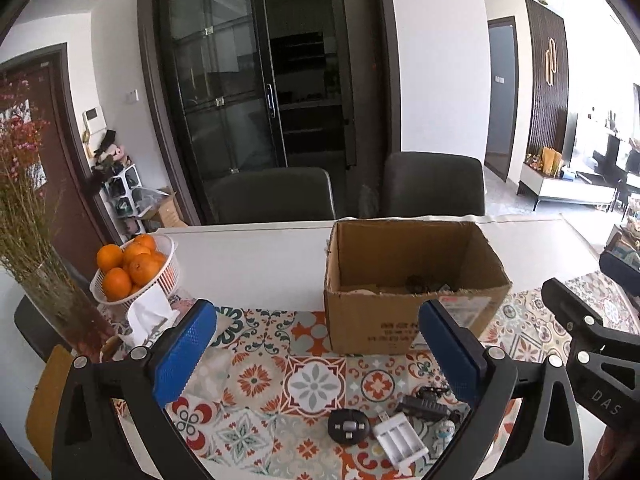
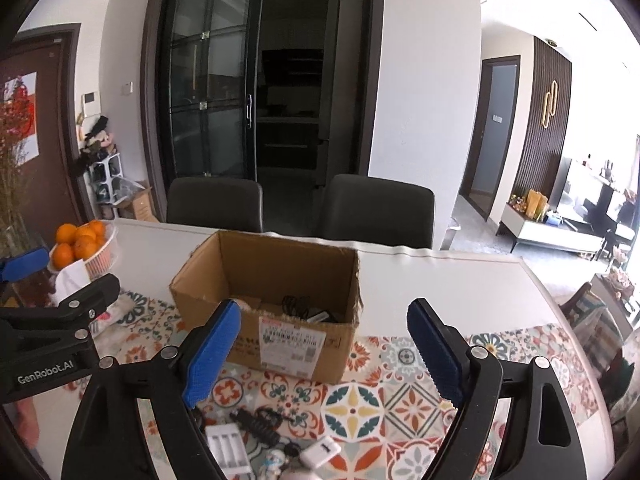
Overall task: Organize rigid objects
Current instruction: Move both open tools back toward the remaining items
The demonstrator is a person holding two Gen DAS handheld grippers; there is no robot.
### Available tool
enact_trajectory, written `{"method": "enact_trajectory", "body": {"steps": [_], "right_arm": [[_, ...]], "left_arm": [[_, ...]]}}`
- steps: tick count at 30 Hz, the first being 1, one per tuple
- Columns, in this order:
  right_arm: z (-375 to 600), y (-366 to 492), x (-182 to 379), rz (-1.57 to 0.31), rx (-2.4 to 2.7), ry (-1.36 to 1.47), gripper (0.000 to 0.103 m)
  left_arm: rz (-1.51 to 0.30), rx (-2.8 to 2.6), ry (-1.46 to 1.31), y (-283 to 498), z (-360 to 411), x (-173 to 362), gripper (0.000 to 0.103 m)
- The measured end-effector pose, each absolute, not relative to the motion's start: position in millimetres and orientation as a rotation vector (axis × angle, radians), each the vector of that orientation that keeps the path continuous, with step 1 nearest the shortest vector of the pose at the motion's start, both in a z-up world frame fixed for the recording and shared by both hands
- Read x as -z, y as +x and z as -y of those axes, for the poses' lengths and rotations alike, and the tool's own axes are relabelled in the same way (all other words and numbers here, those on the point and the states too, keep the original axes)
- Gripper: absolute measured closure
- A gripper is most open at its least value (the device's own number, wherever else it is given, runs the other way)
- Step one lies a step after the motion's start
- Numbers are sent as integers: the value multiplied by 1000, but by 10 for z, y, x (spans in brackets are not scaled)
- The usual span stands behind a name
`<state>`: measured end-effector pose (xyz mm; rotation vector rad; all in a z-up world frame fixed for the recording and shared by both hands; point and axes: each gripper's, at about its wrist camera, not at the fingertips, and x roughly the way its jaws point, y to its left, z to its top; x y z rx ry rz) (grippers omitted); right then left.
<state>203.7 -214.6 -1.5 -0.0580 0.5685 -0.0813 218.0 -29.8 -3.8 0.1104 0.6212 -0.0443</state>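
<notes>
1. Both grippers hang above the near end of the table with nothing between their blue pads: the left gripper (image 1: 316, 344) has its jaws spread wide and released, and the right gripper (image 2: 324, 340) is likewise parted and grasps nothing.
2. White table (image 1: 256, 256) carries a patterned tile-print runner (image 1: 312, 384) across its near part; two dark chairs (image 1: 272, 194) stand at its far edge.
3. Cardboard box (image 2: 280, 344) sits open-topped on the runner, ahead of both grippers, with a white shipping label (image 2: 290, 340) on its near wall. Some dark items, among them a coiled cable, lie on its floor; they are too dim to name further.
4. White basket (image 1: 170, 276) of oranges (image 1: 132, 264) stands at the left side of the table, with a white tissue pack just in front of it and dried flowers in a vase further left.
5. Small rigid objects lie loose on the runner below the grippers, well short of the box: a white battery charger (image 1: 400, 442), a black round adapter (image 1: 348, 426) just left of it, a black ribbed plug (image 1: 424, 406) behind it, a small white-and-blue figurine (image 2: 274, 460), and a white square plug (image 2: 320, 452) seen in the right wrist view.
</notes>
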Motion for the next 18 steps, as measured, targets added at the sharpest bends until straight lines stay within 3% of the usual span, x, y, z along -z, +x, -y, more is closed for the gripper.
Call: {"method": "enact_trajectory", "body": {"steps": [18], "right_arm": [[2212, 1602, 503, -690, 18, -19, 18]], "left_arm": [[-742, 42, 114, 1747, 385, 492, 0]]}}
